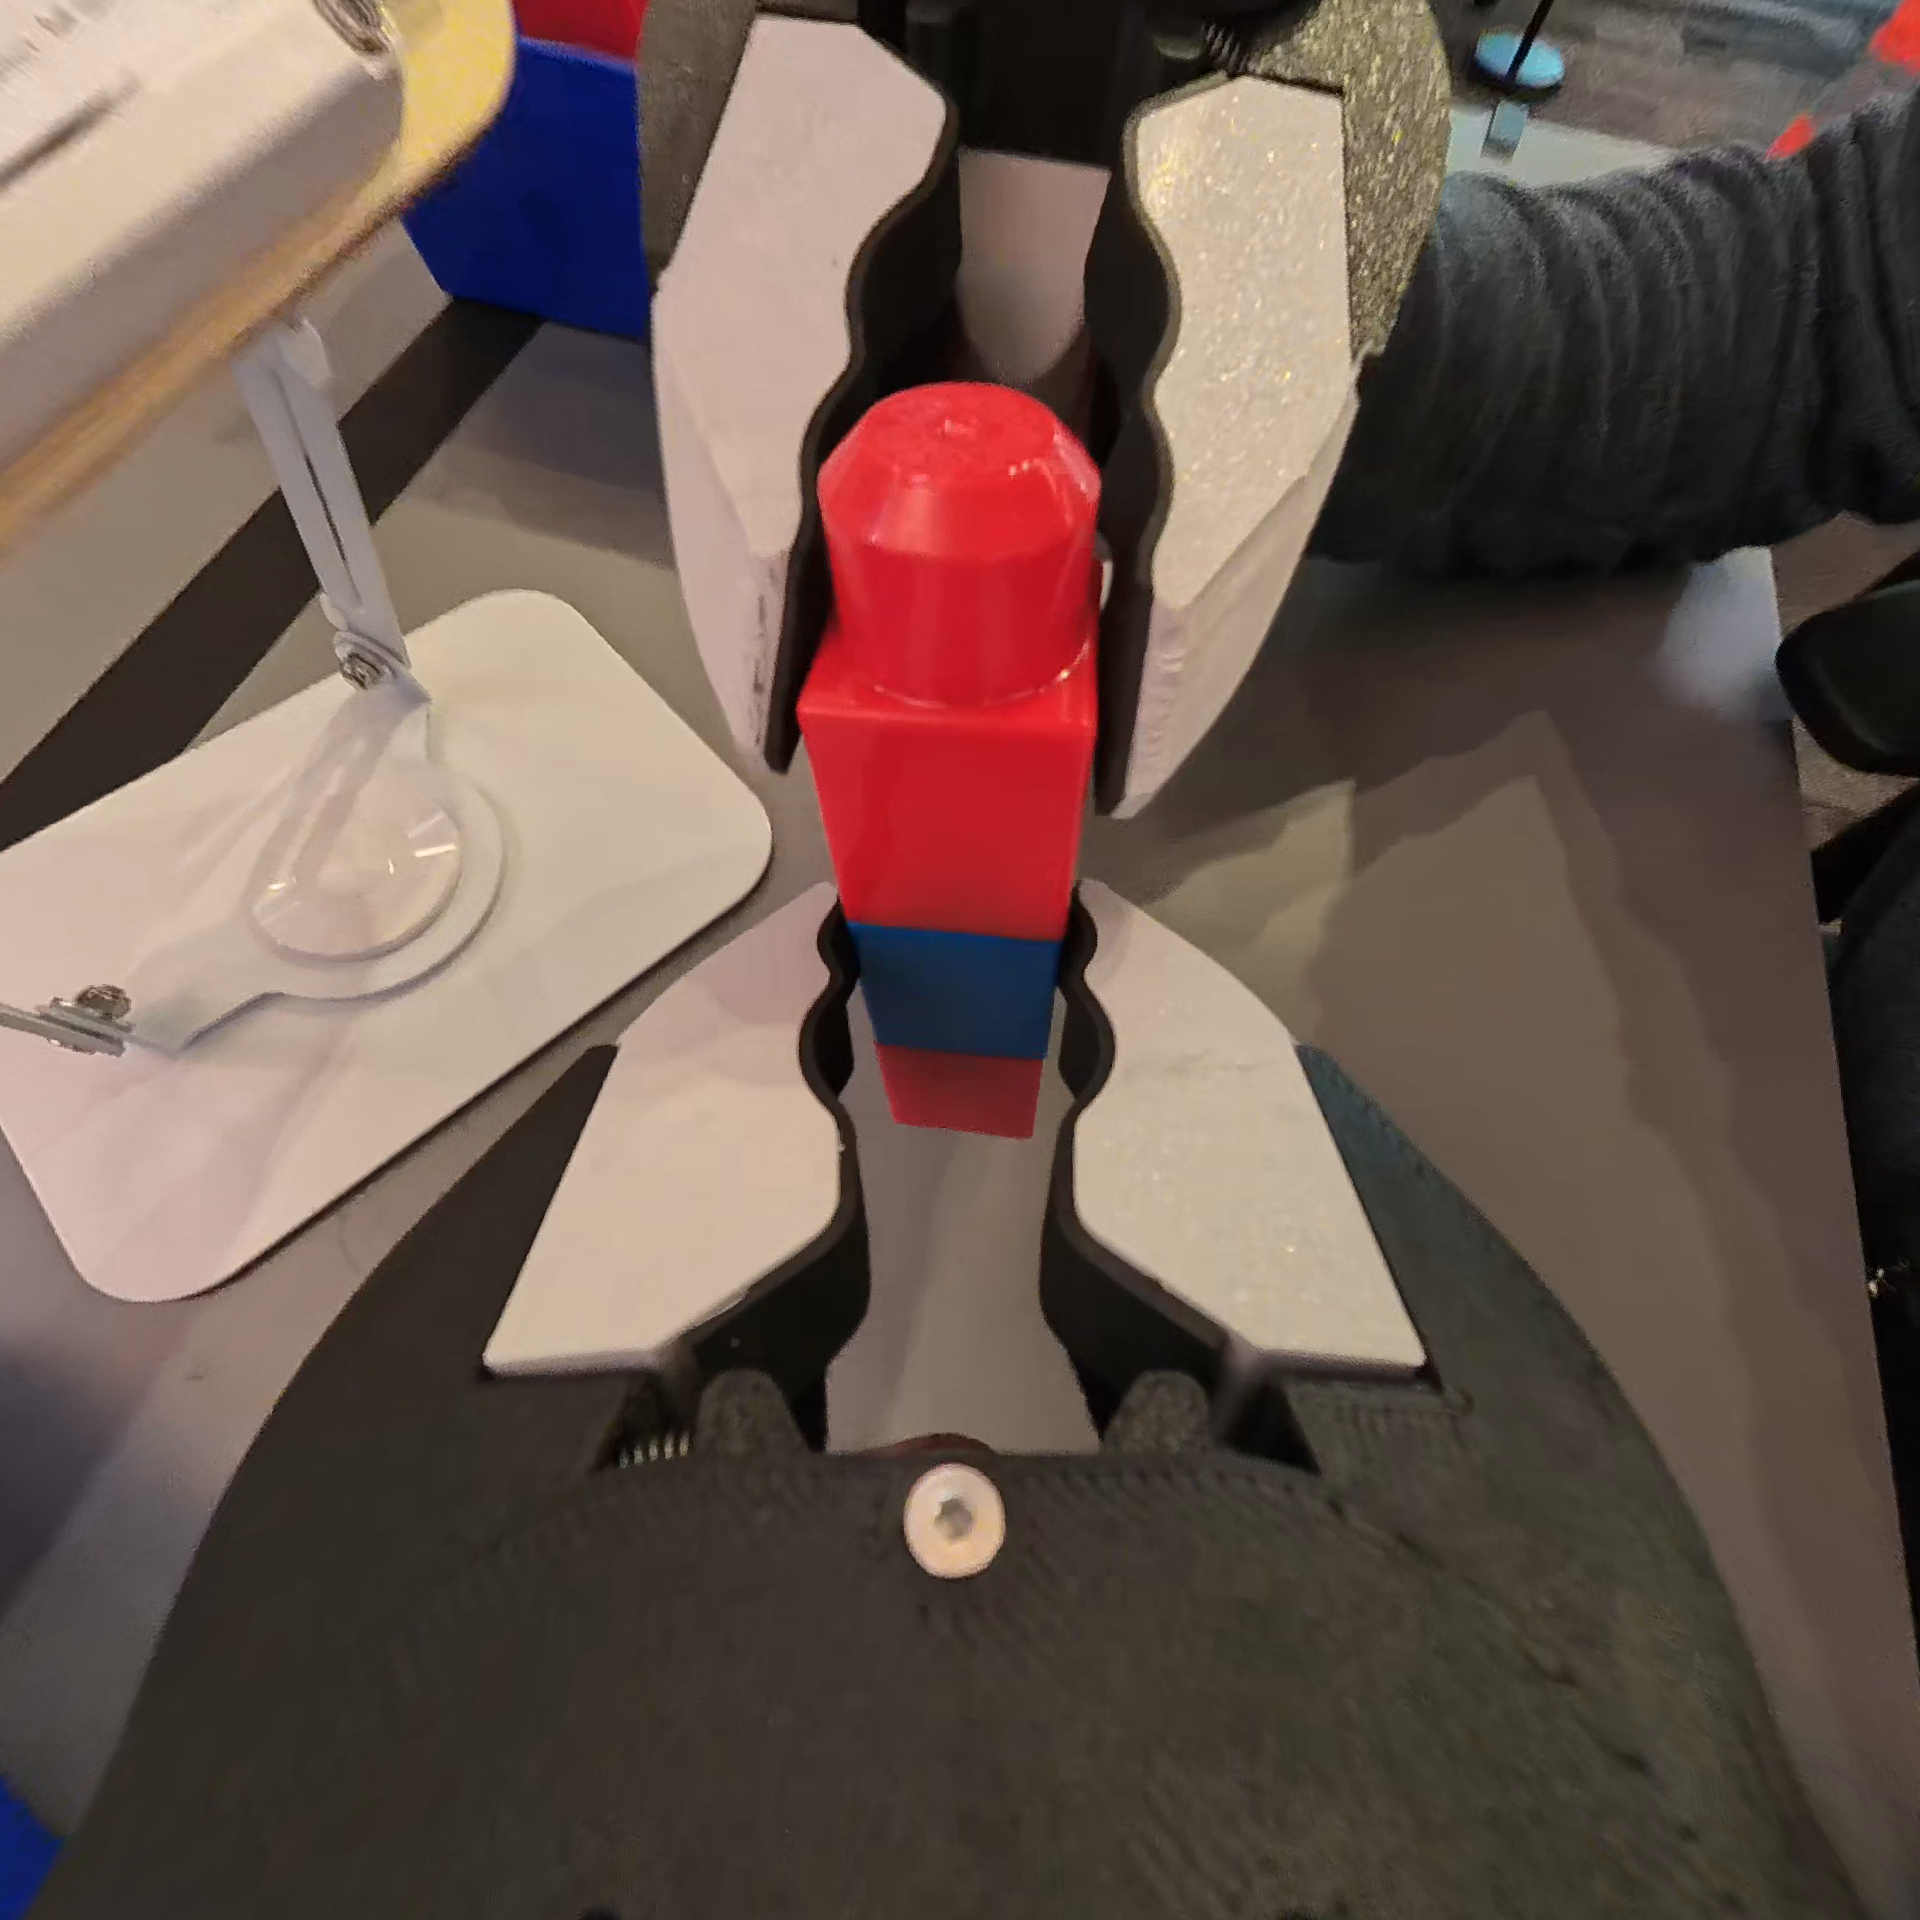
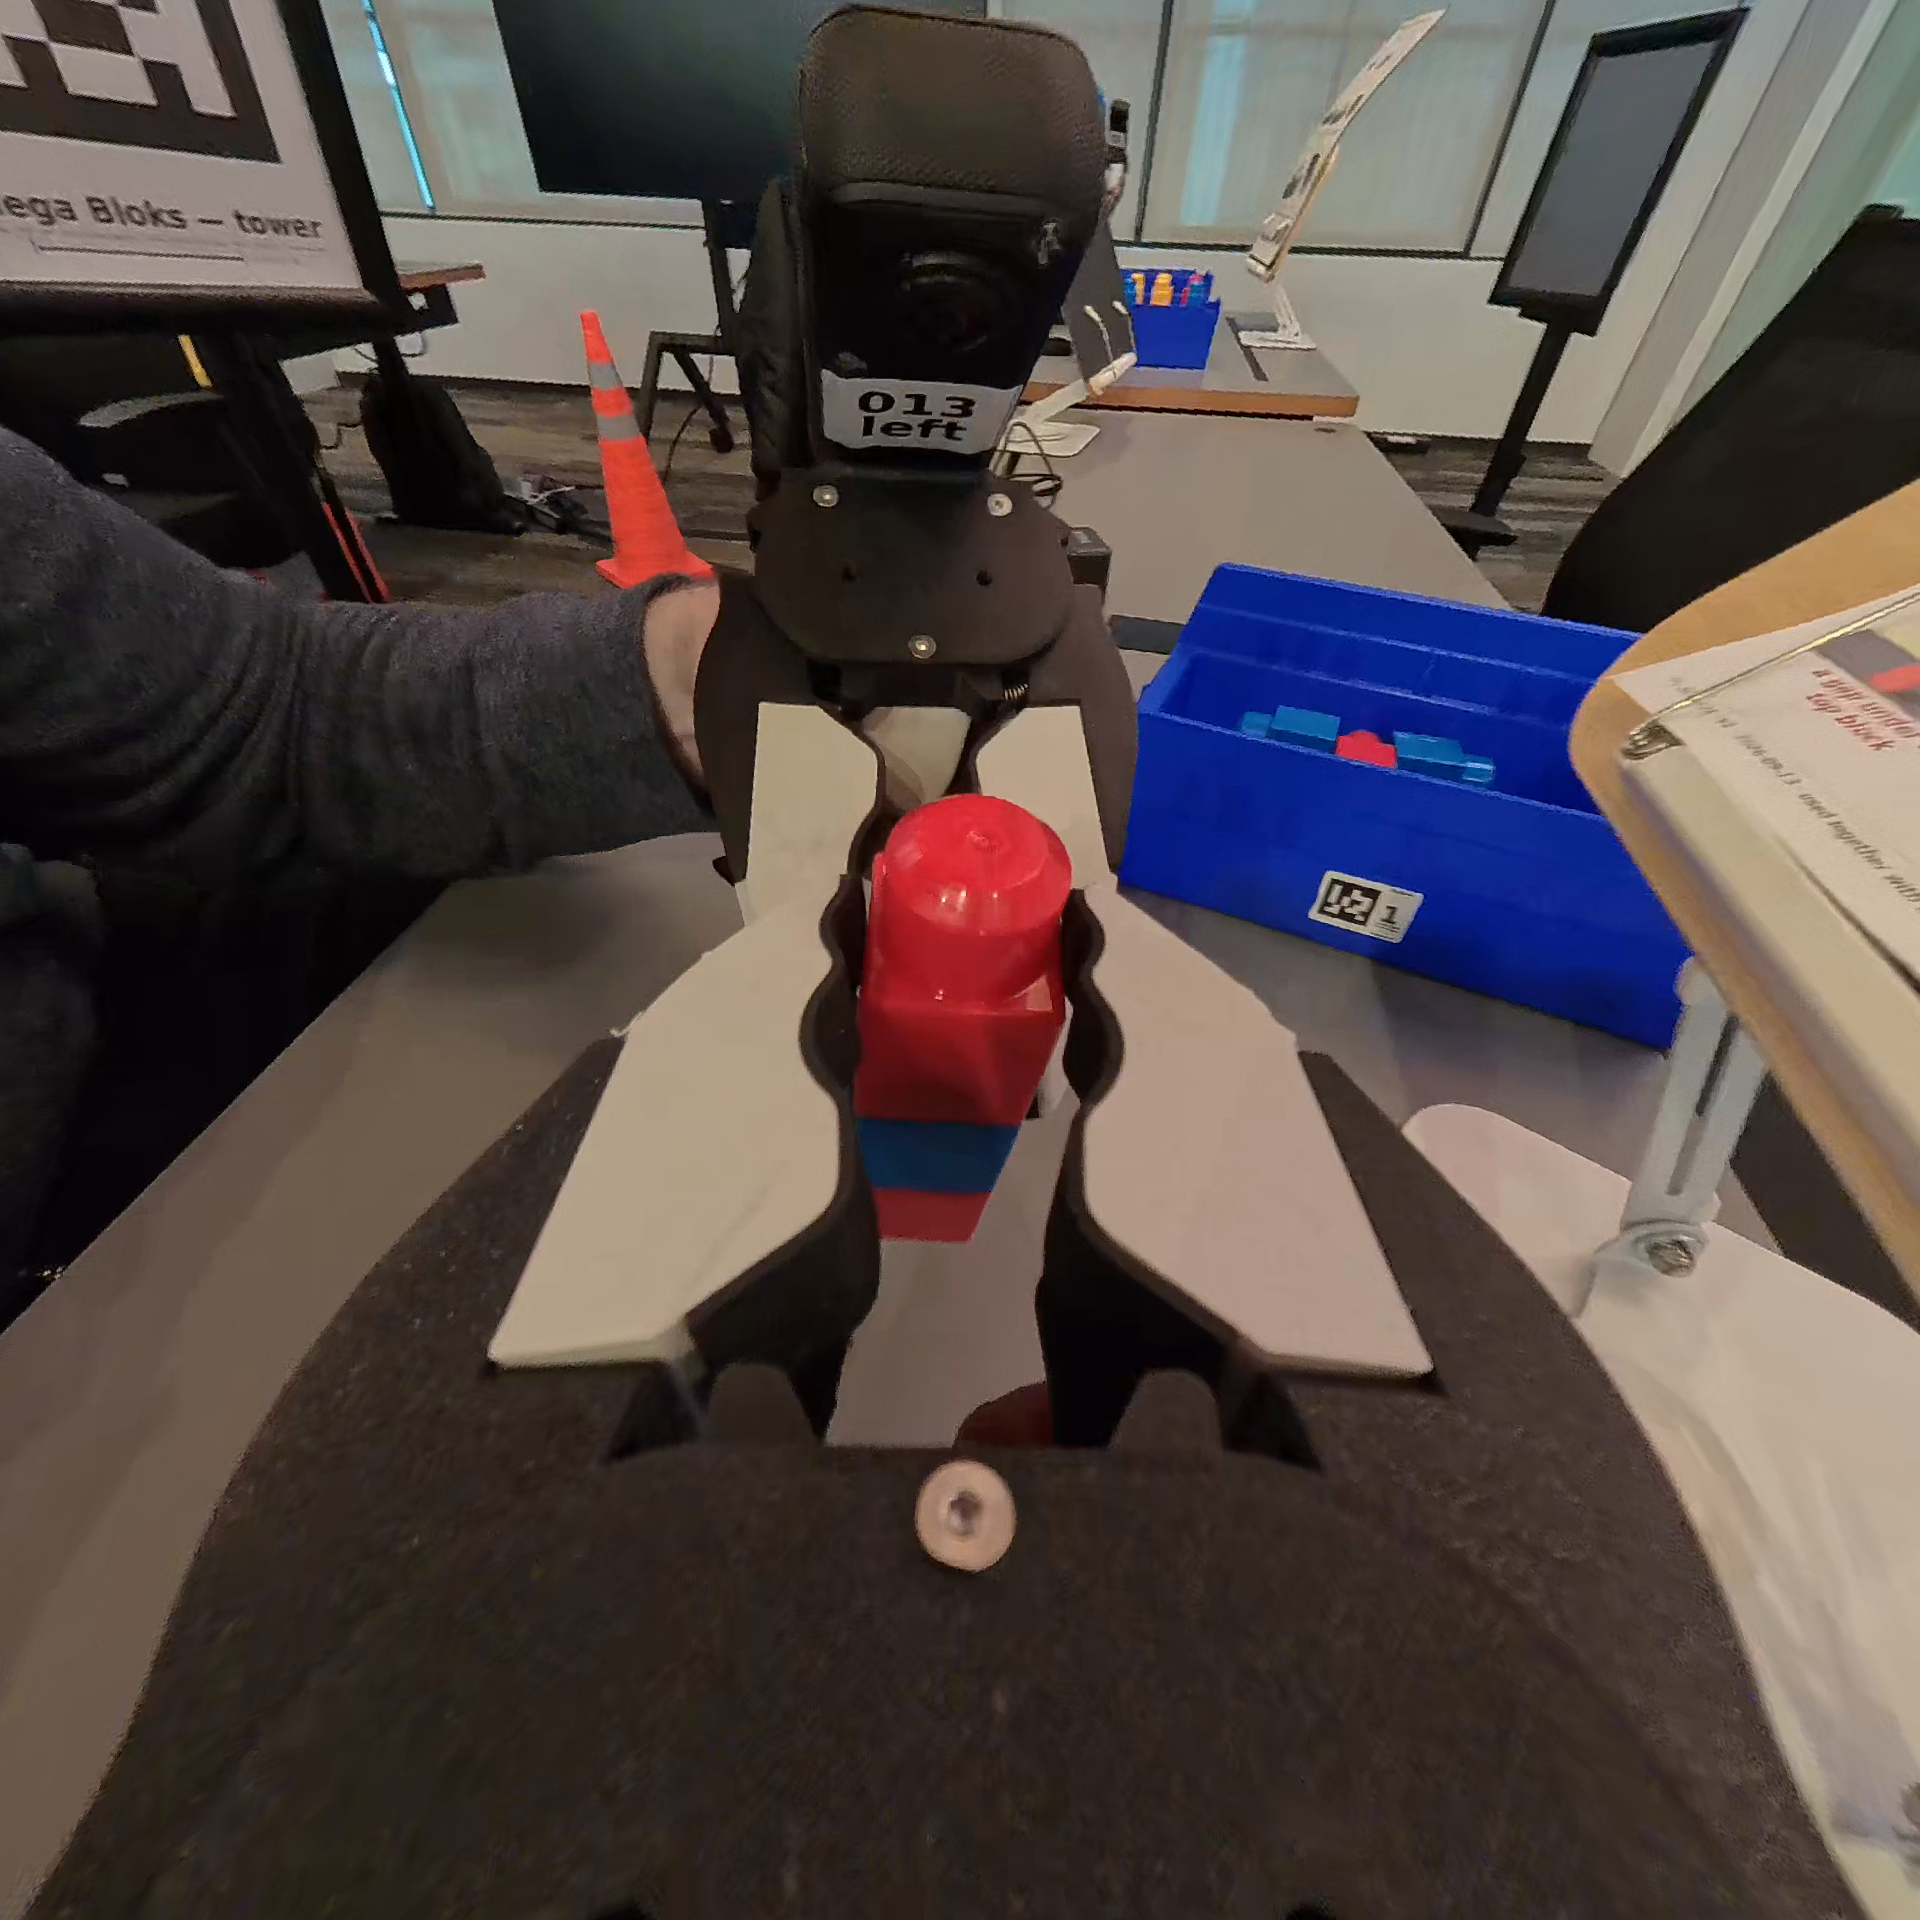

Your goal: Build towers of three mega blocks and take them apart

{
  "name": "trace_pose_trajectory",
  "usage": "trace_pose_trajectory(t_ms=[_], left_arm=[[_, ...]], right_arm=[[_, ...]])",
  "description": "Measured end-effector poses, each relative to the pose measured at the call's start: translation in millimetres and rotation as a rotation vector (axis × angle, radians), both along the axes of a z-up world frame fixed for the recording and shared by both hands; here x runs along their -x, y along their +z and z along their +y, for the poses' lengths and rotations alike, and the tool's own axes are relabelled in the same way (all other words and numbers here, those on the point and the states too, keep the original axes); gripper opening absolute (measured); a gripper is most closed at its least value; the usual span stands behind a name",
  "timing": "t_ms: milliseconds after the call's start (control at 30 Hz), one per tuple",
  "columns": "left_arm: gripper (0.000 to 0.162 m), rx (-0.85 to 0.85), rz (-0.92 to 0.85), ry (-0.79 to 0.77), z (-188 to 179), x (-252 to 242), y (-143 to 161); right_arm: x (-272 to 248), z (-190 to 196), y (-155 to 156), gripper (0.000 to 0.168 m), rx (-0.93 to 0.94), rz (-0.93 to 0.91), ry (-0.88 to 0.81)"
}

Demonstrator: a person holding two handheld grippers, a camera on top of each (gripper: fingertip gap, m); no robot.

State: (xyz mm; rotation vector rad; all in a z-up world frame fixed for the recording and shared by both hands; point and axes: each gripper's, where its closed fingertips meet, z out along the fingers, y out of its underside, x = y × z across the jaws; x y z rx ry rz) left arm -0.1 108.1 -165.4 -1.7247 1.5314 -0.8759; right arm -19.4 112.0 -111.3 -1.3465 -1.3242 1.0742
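Left wrist view, going left to right with the three-block tower as landmark: to its left stands a white stand base with a clear suction foot, and farther back on that side a blue bin. The tower itself (red block on top, blue block in the middle, red at the bottom) stands upright on the grey table. The left gripper is closed on the blue block, fingers pressed to both its sides. From the far side the right gripper clamps the top red block. Right of the tower lies a dark sleeve.

Right wrist view: left of the tower a sleeve, beyond it an orange cone; right of it the blue bin holding loose blocks.
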Motion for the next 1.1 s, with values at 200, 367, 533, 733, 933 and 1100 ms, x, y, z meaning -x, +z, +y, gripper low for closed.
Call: trace_pose_trajectory(t_ms=[200, 367, 533, 733, 933, 1100], left_arm=[[0.034, 0.048, -0.239, 0.059, 15, 11, 26], [0.013, 0.066, -0.294, 0.156, 33, 24, 11], [0.000, 0.068, -0.320, 0.179, 38, 28, 6], [0.000, 0.080, -0.332, 0.191, 42, 27, 3], [0.000, 0.086, -0.336, 0.198, 46, 19, 2], [0.000, 0.089, -0.326, 0.204, 48, 16, -4]], right_arm=[[-42, 21, 47, 0.036, -0.077, 0.020, -0.188], [-133, 44, 98, 0.036, -0.121, 0.051, -0.484], [-252, 55, 123, 0.036, -0.136, 0.042, -0.826], [-363, 60, 96, 0.036, -0.081, -0.040, -1.159], [-412, 86, 26, 0.036, 0.019, -0.120, -1.306], [-431, 100, -9, 0.036, 0.079, -0.109, -1.350]])
